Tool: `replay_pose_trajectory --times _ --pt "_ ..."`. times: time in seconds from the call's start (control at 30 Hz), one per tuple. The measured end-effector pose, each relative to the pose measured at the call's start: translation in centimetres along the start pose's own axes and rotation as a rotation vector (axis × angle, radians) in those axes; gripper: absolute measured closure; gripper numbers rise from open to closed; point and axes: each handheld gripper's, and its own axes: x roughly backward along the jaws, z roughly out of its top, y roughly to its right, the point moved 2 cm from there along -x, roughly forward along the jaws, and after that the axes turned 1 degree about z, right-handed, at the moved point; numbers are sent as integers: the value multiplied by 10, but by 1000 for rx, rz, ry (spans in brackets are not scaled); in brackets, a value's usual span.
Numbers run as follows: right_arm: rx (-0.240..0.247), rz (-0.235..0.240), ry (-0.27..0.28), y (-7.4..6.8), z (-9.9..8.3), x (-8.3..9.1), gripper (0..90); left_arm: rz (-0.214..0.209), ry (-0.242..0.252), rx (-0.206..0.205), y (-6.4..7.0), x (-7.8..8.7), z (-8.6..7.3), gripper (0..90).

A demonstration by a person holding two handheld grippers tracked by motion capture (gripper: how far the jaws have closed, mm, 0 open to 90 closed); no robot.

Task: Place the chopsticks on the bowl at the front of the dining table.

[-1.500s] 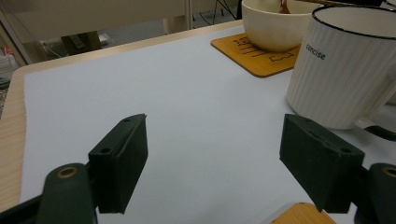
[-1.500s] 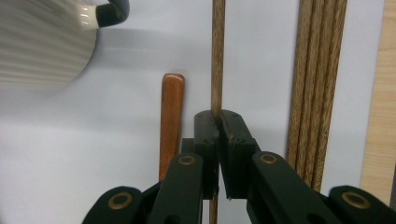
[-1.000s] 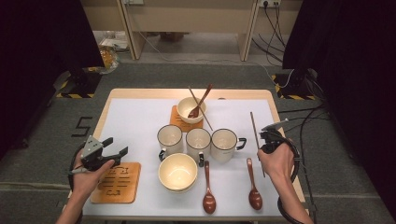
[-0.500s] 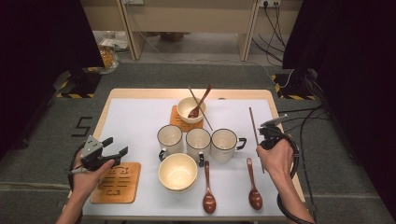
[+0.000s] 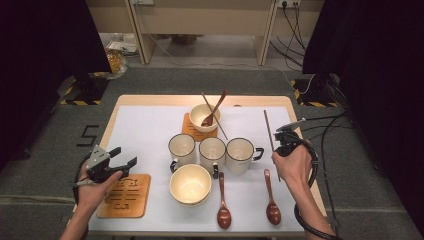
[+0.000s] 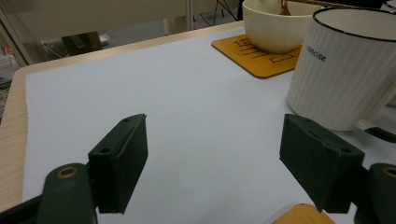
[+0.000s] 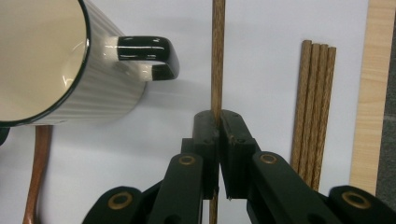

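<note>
Wooden chopstick (image 7: 217,51) pinched in right tool (image 7: 218,122), mug (image 7: 51,60) beside, spare chopsticks (image 7: 314,107) near

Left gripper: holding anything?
No. In the left gripper view the left gripper has its jaws wide apart with bare white mat between them, beside the mug.

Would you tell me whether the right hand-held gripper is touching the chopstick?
Touching: in the right gripper view, the right hand-held gripper has its jaws shut on the chopstick.
</note>
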Motion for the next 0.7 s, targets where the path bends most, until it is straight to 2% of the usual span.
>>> replay_pose_trajectory --times 0.7 --pt "12 12 20 -7 9 9 859 2 1 2 0 0 0 231"
